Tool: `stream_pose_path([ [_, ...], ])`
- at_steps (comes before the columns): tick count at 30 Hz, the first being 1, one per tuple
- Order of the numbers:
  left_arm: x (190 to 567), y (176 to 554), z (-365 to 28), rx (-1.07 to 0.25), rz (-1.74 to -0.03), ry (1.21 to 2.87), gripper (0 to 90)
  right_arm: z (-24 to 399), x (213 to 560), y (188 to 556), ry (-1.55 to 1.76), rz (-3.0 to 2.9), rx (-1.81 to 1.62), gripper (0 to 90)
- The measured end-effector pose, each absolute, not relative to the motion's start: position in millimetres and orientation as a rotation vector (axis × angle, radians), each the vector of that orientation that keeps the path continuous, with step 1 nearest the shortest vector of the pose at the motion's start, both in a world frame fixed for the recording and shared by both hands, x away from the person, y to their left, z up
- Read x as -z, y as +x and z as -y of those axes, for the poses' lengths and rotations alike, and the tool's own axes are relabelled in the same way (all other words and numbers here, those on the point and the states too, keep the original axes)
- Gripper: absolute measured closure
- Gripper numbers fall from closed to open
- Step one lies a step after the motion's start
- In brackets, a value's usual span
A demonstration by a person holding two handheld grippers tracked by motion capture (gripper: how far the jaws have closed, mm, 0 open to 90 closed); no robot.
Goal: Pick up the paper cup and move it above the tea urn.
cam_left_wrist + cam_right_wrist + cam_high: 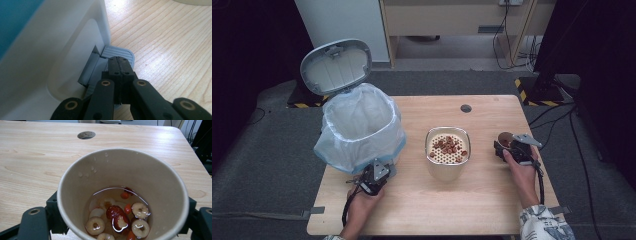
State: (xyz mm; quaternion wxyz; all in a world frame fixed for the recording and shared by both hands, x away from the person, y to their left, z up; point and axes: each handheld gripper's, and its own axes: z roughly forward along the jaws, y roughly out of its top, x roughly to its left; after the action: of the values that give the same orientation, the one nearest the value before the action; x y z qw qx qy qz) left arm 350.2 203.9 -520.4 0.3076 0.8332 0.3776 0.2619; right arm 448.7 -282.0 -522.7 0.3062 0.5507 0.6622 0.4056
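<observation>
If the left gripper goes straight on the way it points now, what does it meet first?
Probably the grey pedal of the white bin: the shut left gripper points down at it, its tips seemingly touching already.

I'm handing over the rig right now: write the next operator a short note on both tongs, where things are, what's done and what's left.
Left tongs: shut, pressing the bin's grey pedal; the lid of the lined bin is up.
Right tongs: shut on the paper cup, which holds liquid with red and white fruit pieces.
Strainer container stands mid-table with solids already on its perforated top.
Left, likely: strain the cup's contents, bin the solids and release the pedal.
</observation>
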Motion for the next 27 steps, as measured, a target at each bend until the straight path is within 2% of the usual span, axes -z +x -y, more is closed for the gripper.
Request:
stream_pose_path([
  [12,520,350,-204,-0.691,-0.999,2.203,89.8,284,518,446,1.415,-1.770,-1.092,27.2],
  [27,520,350,-204,-0.691,-0.999,2.203,89.8,280,477,439,1.272,-1.829,-1.113,30.0],
])
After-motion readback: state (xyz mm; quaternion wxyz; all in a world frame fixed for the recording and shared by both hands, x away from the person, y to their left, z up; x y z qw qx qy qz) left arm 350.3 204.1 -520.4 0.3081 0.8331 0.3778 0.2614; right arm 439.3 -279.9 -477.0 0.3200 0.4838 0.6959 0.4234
